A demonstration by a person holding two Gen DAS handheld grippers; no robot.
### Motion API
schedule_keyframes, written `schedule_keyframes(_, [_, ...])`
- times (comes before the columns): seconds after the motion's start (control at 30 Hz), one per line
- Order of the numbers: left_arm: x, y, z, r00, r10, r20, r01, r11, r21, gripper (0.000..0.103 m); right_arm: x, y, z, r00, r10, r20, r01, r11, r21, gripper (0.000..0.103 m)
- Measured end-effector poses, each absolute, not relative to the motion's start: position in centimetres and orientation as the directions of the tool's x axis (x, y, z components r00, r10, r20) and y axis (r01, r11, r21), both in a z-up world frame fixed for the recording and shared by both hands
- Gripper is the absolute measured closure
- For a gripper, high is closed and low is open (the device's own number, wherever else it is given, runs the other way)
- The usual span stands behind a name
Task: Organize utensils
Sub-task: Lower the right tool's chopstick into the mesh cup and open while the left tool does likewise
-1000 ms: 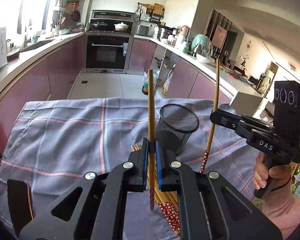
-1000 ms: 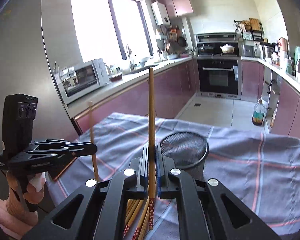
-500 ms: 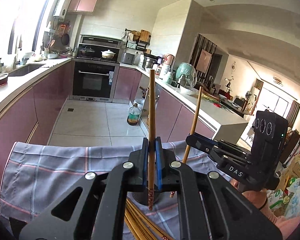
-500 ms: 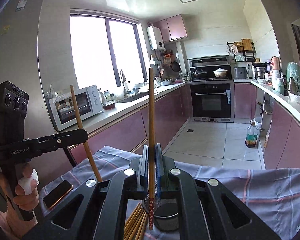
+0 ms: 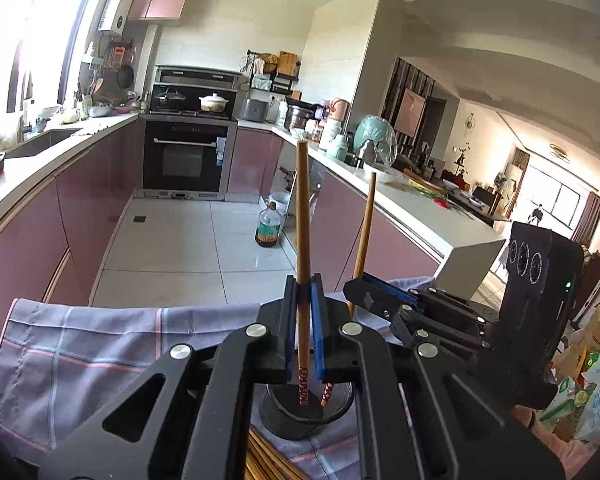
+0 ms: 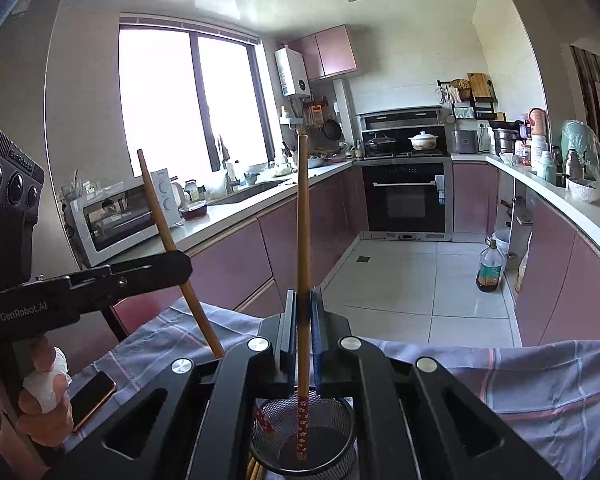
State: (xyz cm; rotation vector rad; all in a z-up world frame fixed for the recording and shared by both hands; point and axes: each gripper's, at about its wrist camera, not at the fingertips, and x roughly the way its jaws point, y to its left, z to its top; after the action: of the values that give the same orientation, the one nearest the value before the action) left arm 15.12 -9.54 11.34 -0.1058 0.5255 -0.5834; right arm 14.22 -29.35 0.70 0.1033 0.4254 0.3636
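Two chopsticks up at once: left gripper clamps one chopstick, right gripper clamps another chopstick, patterned ends dangling inside the mesh cup. Light, stiff, probably slick, so pinching low near the patterned end looks sensible.

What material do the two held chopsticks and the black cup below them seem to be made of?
Chopsticks: probably wood or bamboo, with a smooth tan shaft and a red patterned band at the lower end, perhaps painted.
Cup: looks like black metal mesh; the wall is see-through with fine holes, and the rim is solid.
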Motion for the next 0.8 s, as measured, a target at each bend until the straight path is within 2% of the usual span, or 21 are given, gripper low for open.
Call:
schedule_keyframes(0.27, [19.0,-11.7,5.0,0.625,-0.525,-0.578,0.494,0.839,-0.229,0.096,16.3,-29.0,-2.9,0.785,0.355,-0.507,-0.299,0.935,0.191,0.098])
schedule_keyframes(0.5, [21.2,-11.6,0.4,0.6,-0.488,-0.634,0.469,0.857,-0.215,0.095,18.2,-29.7,-4.6,0.757,0.328,-0.564,-0.246,0.944,0.219,0.094])
schedule_keyframes(0.57, [21.7,-11.6,-0.2,0.598,-0.483,-0.64,0.465,0.859,-0.214,0.089,18.4,-29.8,-4.9,0.753,0.327,-0.57,-0.235,0.944,0.231,0.092])
schedule_keyframes(0.63, [22.2,-11.7,-0.6,0.604,-0.479,-0.636,0.456,0.863,-0.217,0.077,18.3,-29.9,-5.1,0.755,0.323,-0.571,-0.228,0.945,0.233,0.092])
schedule_keyframes(0.8, [22.5,-11.3,-1.7,0.611,-0.467,-0.64,0.438,0.872,-0.218,0.073,18.0,-29.8,-4.9,0.769,0.307,-0.56,-0.213,0.95,0.228,0.081])
